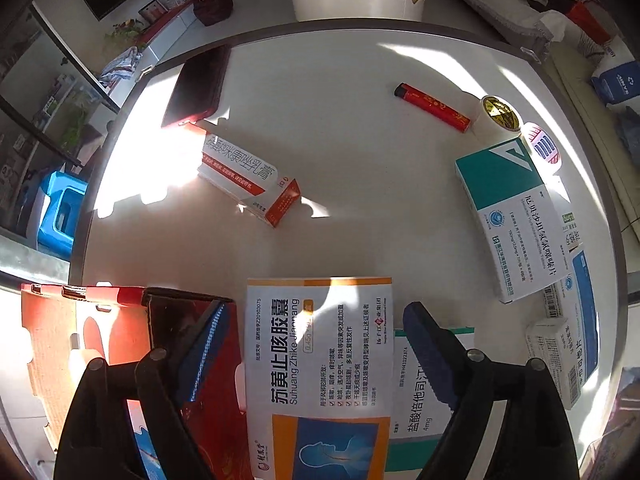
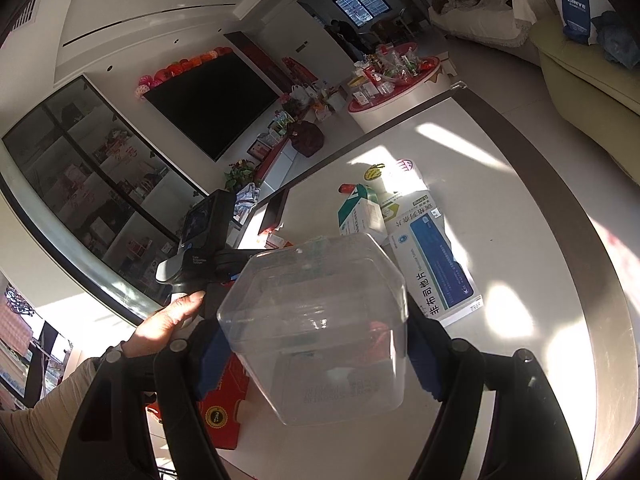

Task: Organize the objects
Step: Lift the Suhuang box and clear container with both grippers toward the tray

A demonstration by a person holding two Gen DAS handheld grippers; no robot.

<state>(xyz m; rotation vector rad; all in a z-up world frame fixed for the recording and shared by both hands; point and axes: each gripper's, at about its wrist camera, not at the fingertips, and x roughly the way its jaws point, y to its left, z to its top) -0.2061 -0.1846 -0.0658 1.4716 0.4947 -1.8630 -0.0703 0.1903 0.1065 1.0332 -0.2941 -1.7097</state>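
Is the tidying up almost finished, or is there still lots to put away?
Still lots. The right tool holds a clear plastic tub, empty as far as I can see. The open left tool hovers over an orange-and-white medicine box. A red lighter, a teal-and-white box and a red-and-white carton still lie scattered on the white table.

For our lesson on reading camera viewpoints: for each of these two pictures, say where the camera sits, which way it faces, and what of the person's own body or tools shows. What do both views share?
Left wrist: sits on the left gripper, looking steeply down at the white table; open fingers straddle the orange-and-white medicine box.
Right wrist: sits on the right gripper, facing across the table into the room; it holds the clear plastic container; the person's left hand shows.
Shared: the teal-and-white box and the red lighter.
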